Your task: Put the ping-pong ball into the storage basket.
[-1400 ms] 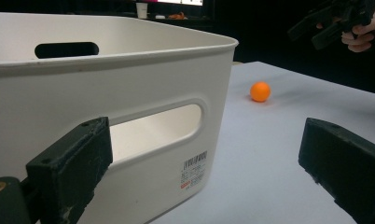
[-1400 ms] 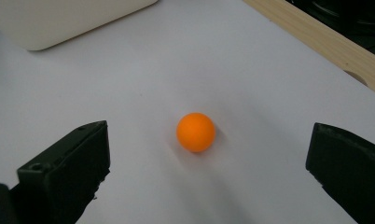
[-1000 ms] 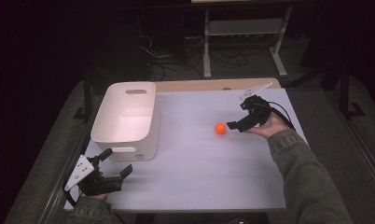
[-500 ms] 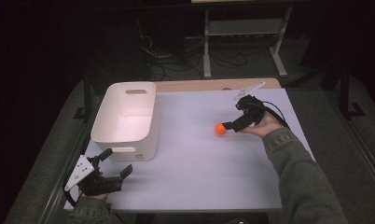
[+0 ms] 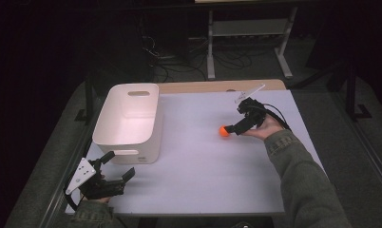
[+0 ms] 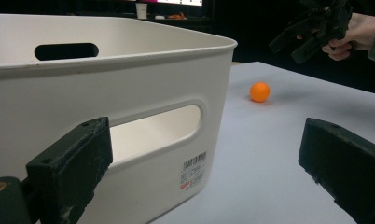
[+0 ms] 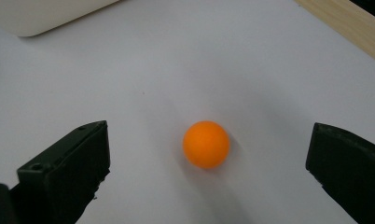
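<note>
A small orange ball [image 5: 223, 131] rests on the white table top [image 5: 198, 161], right of centre. My right gripper [image 5: 233, 127] hovers just above and to the right of it, open, its jaws wide apart. In the right gripper view the ball [image 7: 206, 144] lies on the table between the two black jaws, untouched. A white plastic bin [image 5: 129, 122] with handle slots stands at the left. My left gripper [image 5: 117, 172] sits near the table's front left corner, open and empty, pointing at the bin's near wall [image 6: 129, 121]. The ball [image 6: 260, 92] and the right gripper [image 6: 302, 39] show beyond it.
A strip of bare wood [image 5: 217, 86] runs along the table's far edge. Behind the table stands a metal rack [image 5: 248, 33] with cables on the dark floor. A barcode label [image 6: 194, 170] sticks to the bin's near wall.
My right gripper has moved left and down towards the ball, ending right over it. The ball, the bin and my left gripper have stayed put.
</note>
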`<state>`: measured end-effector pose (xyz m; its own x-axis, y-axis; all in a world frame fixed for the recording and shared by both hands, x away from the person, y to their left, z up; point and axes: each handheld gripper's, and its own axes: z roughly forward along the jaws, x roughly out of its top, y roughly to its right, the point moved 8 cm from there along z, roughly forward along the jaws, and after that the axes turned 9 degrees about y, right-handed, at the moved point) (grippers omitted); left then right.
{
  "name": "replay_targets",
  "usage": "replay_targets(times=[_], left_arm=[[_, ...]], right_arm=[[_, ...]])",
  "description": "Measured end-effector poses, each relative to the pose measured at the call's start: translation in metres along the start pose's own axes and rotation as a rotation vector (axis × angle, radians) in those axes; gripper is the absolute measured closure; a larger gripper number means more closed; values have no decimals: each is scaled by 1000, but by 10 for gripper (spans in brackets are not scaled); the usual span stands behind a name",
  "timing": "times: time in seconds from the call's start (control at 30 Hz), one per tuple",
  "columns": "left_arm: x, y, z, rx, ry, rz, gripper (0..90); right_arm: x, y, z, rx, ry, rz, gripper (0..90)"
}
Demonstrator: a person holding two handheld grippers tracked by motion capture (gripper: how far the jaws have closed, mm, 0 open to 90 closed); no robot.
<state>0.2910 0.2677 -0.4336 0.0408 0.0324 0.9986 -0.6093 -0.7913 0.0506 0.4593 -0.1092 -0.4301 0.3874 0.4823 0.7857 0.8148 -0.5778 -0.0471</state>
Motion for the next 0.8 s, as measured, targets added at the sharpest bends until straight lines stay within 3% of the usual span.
replay_targets(times=[0.8], left_arm=[[0,1,0,-4,-2,-1,23]], right_arm=[[-11,11,18,0,-49,26,0]])
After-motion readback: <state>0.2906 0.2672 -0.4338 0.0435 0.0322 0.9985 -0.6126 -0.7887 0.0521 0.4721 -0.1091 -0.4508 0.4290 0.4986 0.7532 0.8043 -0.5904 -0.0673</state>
